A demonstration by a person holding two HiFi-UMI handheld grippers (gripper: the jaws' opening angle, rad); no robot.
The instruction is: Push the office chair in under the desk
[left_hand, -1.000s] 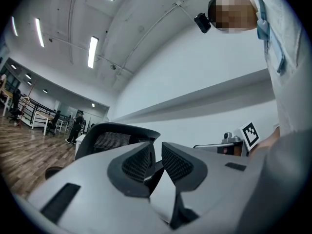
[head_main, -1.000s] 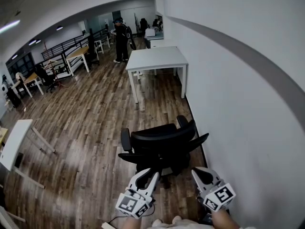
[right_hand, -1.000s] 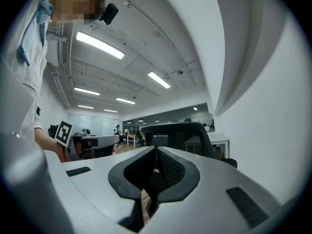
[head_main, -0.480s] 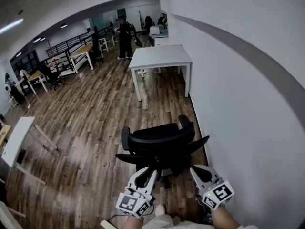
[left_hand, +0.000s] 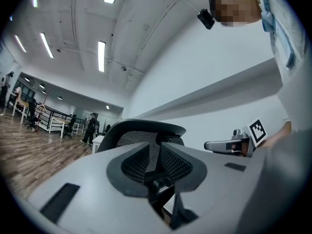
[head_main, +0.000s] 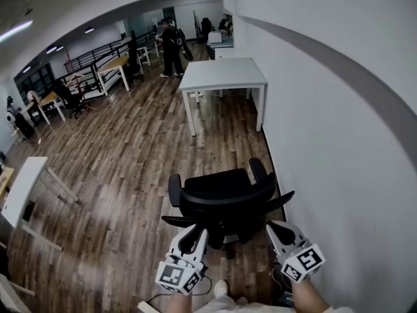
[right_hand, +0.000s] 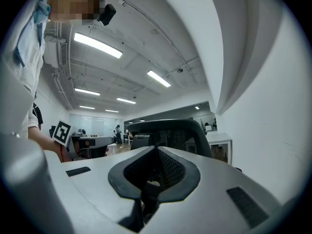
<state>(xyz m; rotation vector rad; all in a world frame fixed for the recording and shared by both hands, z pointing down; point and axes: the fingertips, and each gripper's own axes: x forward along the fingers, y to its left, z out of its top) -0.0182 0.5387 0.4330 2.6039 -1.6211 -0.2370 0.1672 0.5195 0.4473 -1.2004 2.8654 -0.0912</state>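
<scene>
Head view: left hand-held gripper (head_main: 197, 233) and right hand-held gripper (head_main: 274, 227) side by side. Black chair (head_main: 225, 197) just ahead of both, back toward them, contact unclear. White tabletop (head_main: 225, 74) well beyond chair, against wall (head_main: 326, 122).
Left gripper view: jaws slightly apart, nothing pinched, chair back straight ahead past tips.
Right gripper view: jaws closed, empty, chair back ahead, tabletop beyond, to right.

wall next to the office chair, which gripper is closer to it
Right. The right gripper sits close beside the wall, behind the right side of the office chair; the left gripper is farther out, behind its left side.
</scene>
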